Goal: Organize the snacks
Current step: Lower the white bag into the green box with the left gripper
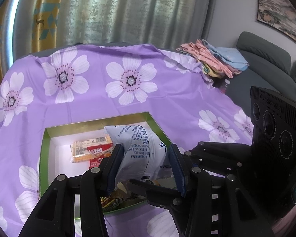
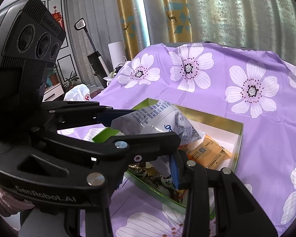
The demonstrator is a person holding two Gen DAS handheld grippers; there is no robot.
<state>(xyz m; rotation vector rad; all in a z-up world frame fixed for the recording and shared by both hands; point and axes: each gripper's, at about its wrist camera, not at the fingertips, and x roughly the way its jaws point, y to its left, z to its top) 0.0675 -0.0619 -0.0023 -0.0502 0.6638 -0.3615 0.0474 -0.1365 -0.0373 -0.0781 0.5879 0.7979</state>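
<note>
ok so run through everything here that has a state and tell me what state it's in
left gripper: shut on the white snack bag
white snack bag: crumpled, held over the box
right gripper: state unclear
green box: open, lidless, holding snacks
orange packet: sealed, lying flat in the box
clothes: folded, stacked

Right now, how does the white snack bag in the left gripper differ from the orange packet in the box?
The white snack bag is puffy and plainly larger; the orange packet is flat and smaller. The white snack bag is pinched between the left gripper fingers, standing up over the green box; the orange packet lies loose on the box floor. Both carry printed text and sit within the box's outline.
</note>
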